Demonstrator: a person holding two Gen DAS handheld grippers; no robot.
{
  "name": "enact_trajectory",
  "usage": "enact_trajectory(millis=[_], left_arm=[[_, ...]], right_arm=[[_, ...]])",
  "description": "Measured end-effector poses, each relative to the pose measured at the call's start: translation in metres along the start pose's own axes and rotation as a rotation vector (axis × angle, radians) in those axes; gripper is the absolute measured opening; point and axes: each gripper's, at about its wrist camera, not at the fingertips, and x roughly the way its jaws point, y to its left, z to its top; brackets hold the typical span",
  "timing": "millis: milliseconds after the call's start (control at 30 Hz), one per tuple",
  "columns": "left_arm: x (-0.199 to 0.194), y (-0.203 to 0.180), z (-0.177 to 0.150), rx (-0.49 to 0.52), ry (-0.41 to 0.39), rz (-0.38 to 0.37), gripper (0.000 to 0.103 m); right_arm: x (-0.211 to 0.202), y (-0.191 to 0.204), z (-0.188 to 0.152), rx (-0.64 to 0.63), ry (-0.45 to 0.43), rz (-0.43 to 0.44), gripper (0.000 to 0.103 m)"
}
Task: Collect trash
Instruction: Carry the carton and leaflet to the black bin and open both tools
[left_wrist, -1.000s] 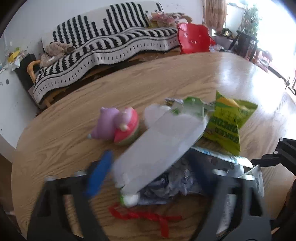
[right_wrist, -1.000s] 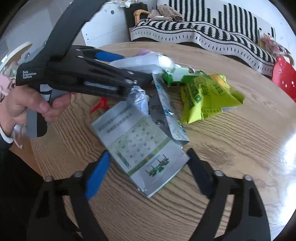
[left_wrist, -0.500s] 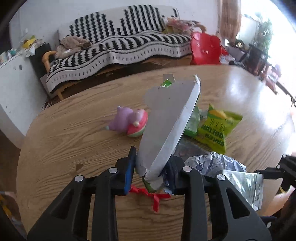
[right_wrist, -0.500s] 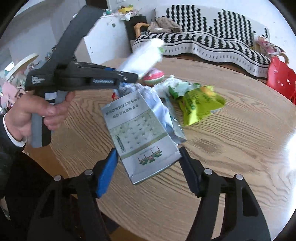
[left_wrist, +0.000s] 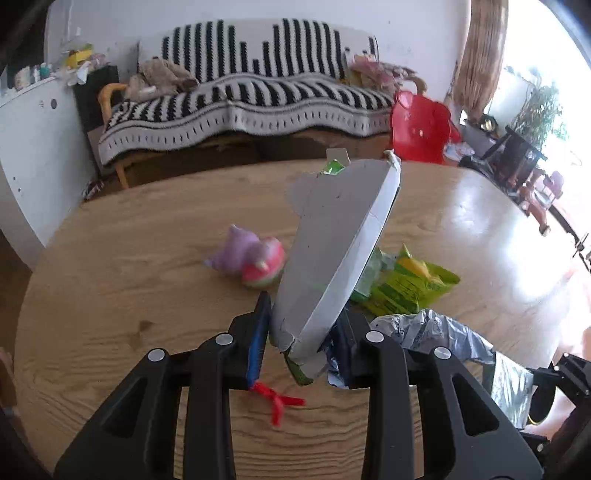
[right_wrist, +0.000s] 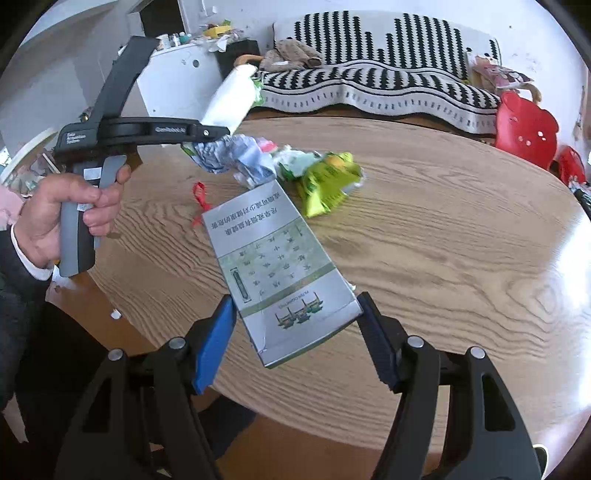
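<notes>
My left gripper (left_wrist: 301, 339) is shut on the lower end of a flattened white carton (left_wrist: 332, 243) that stands up steeply above the round wooden table (left_wrist: 110, 266). Crumpled silver foil (left_wrist: 432, 332) hangs by its right finger. In the right wrist view a hand (right_wrist: 70, 206) holds that left gripper (right_wrist: 221, 131), with the white carton (right_wrist: 231, 99) and foil (right_wrist: 229, 151) lifted. My right gripper (right_wrist: 295, 328) is shut on a flat silver-and-green printed box (right_wrist: 273, 266), held above the table's near edge. A green snack bag (right_wrist: 325, 181) and a red twist tie (right_wrist: 199, 195) lie on the table.
A purple and pink toy (left_wrist: 251, 258) sits on the table behind the carton. Beyond the table stand a sofa with a black-and-white striped cover (left_wrist: 251, 96), a red plastic chair (left_wrist: 417, 125) and a white cabinet (left_wrist: 33, 140). Bright glare covers the table's right side.
Both grippers closed on their items and lifted them off the table. The white carton swung upright in the left gripper. The right gripper drew the printed box back toward the table's edge.
</notes>
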Motion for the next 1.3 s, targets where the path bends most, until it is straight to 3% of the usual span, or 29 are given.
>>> enact_trajectory(millis=[200,333,400,467,633,700,867,1033,1300], left_arm=[[0.037,-0.015,-0.011,0.043,0.107,0.006,0.031],[0.049,-0.018,-0.014,0.058,0.142,-0.006,0.039],[0.051,-0.020,-0.015,0.067,0.138,-0.001,0.039],[0.050,-0.021,-0.013,0.066,0.128,-0.007,0.046],[0.043,-0.024,-0.010,0.069,0.092,-0.035,0.047],[0.044,-0.025,-0.010,0.079,0.097,-0.019,0.039],[0.038,-0.019,-0.006,0.064,0.087,0.006,0.034],[0.011,-0.006,0.005,0.004,0.017,-0.022,0.034],[-0.005,-0.046,0.001,0.099,0.000,-0.071,0.034]], right_arm=[[-0.006,-0.008,-0.007,0.013,0.012,-0.025,0.066],[-0.003,-0.011,-0.007,0.018,0.020,-0.029,0.066],[-0.001,-0.010,-0.006,0.018,0.022,-0.029,0.066],[0.000,-0.010,-0.006,0.016,0.025,-0.027,0.066],[0.006,-0.010,-0.001,0.017,0.033,-0.024,0.066],[0.008,-0.009,0.000,0.017,0.031,-0.022,0.066],[0.008,-0.008,0.001,0.016,0.021,-0.020,0.066],[0.005,-0.010,0.001,0.026,0.013,-0.021,0.066],[-0.012,-0.023,0.002,0.051,-0.019,-0.057,0.066]])
